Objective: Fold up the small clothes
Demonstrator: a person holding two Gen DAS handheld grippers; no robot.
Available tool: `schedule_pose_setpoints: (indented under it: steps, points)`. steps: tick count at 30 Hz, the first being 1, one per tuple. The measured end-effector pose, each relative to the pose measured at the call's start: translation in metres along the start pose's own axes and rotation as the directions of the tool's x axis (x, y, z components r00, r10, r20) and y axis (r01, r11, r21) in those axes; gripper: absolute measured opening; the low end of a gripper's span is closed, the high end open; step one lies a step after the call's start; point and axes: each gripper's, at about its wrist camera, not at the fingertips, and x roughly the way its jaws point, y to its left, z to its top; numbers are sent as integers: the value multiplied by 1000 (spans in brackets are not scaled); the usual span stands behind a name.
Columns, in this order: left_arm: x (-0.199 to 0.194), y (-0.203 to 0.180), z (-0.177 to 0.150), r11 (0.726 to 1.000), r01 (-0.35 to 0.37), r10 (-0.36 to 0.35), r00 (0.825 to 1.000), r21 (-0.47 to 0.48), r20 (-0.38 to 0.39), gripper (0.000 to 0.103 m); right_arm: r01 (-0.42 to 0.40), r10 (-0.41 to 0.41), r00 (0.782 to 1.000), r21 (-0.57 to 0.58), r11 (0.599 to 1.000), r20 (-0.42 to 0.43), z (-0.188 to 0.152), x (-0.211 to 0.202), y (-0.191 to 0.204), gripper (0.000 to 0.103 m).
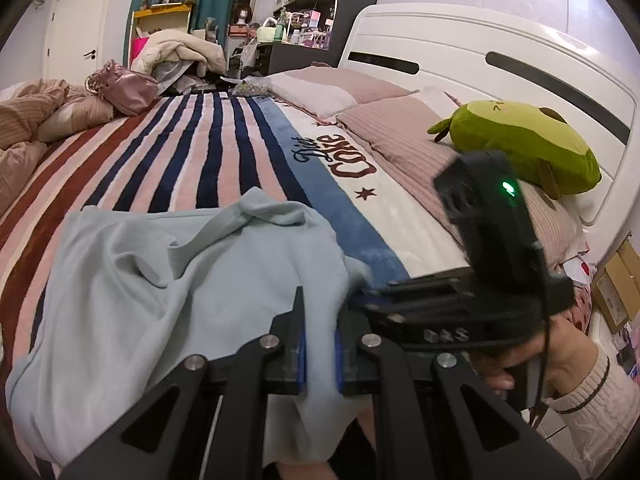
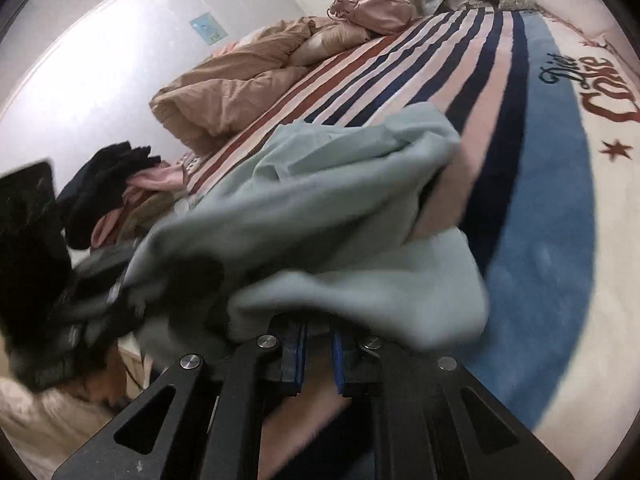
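A pale blue-green garment (image 1: 168, 280) lies rumpled on the striped blanket (image 1: 172, 152) near the bed's front edge. My left gripper (image 1: 319, 336) is shut on the garment's near edge, cloth pinched between the blue pads. My right gripper (image 1: 400, 304) shows in the left wrist view just to the right, its fingers reaching into the same edge. In the right wrist view the garment (image 2: 320, 208) is bunched and lifted in front of my right gripper (image 2: 318, 344), whose pads are close together with cloth draped over them; the image is blurred.
A green plush toy (image 1: 524, 140) and pillows (image 1: 400, 128) lie by the white headboard (image 1: 480, 64). A tan duvet (image 2: 232, 88) and pink bag (image 2: 372, 12) sit at the far side. A pile of dark and pink clothes (image 2: 116, 192) lies at the left.
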Motion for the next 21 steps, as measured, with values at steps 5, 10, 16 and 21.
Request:
schedule_pose_setpoints:
  steps: [5, 10, 16, 21]
  points:
    - [-1, 5, 0, 1000, 6, -6, 1000, -15, 3, 8, 29, -29, 999, 29, 999, -17, 11, 16, -6, 5]
    - [-2, 10, 0, 999, 10, -10, 1000, -30, 8, 8, 67, -67, 996, 1, 998, -60, 16, 28, -4, 7]
    - [-3, 15, 1, 998, 25, -24, 1000, -52, 17, 8, 166, -165, 986, 63, 984, -20, 6, -12, -28, 22]
    - [-3, 16, 1, 998, 26, -25, 1000, -51, 18, 8, 147, -150, 988, 118, 982, 19, 5, -12, -46, 26]
